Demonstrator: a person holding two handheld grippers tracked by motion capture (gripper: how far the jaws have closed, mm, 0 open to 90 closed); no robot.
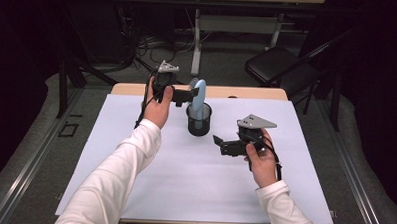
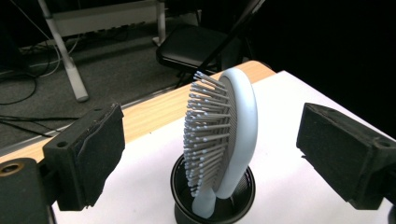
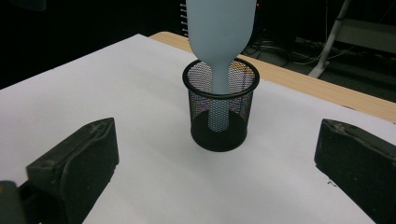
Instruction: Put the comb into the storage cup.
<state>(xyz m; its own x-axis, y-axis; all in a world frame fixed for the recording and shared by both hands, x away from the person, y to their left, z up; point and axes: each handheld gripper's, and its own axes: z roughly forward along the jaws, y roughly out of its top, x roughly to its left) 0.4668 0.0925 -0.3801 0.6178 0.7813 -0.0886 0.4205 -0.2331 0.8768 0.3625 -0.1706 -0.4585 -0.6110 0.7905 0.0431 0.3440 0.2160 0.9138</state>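
Note:
A light blue hairbrush [image 1: 199, 98] stands handle-down in a black mesh cup [image 1: 198, 124] near the middle of the white sheet. My left gripper [image 1: 189, 95] is level with the brush head, just to its left, and it is open. In the left gripper view the bristled head [image 2: 236, 121] rises from the cup [image 2: 247, 193] between the two wide-apart jaws, and neither pad touches it. My right gripper [image 1: 217, 144] hovers to the right of the cup, open and holding nothing. Its view shows the cup [image 3: 219, 123] and the brush's smooth back [image 3: 219, 28] ahead of the jaws.
A white sheet [image 1: 133, 190] covers the wooden table [image 1: 252, 93]. Beyond the far edge, a black folding chair [image 1: 280, 65] stands at the back right. A desk leg [image 1: 196, 42] and floor cables [image 1: 154, 43] lie behind it.

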